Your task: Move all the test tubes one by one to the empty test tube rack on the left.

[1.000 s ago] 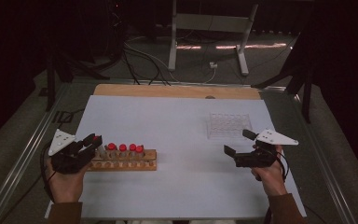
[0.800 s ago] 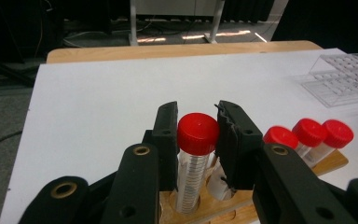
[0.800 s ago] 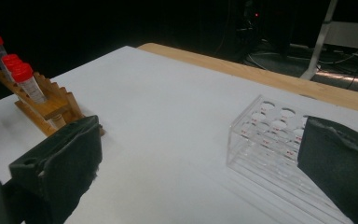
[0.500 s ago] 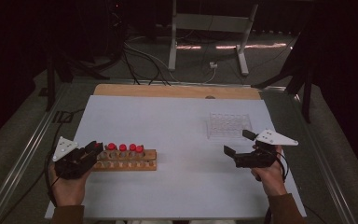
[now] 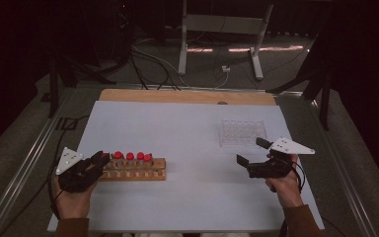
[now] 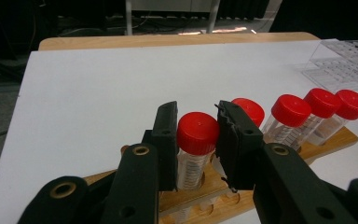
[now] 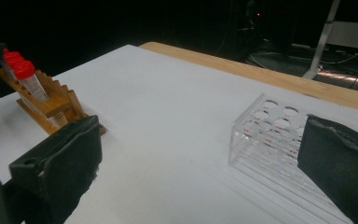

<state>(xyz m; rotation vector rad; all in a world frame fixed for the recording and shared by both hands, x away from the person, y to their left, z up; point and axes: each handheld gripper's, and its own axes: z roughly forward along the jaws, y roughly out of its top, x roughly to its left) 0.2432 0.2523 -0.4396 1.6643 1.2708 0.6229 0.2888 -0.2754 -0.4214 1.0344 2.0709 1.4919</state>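
**Left jaws clamped on the end tube**

My left gripper (image 6: 196,140) is clenched on the red-capped tube (image 6: 196,144) at the wooden rack's (image 5: 143,174) left end. It looks light, slick plastic; I'd grip just under the cap. My right gripper (image 5: 249,153) idles agape near the clear rack (image 5: 243,132), on white tabletop (image 5: 177,128) in a dark room.

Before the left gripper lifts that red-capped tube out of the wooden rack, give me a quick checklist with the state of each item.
1. Left gripper shut on the tube, jaws on both sides of its cap: ok.
2. Tube upright in the wooden rack: ok.
3. Neighbouring tubes apart from the jaws: cannot tell, the next cap sits right behind one jaw.
4. Right gripper open, holding nothing: ok.
5. Clear rack standing on the table with free holes: ok.
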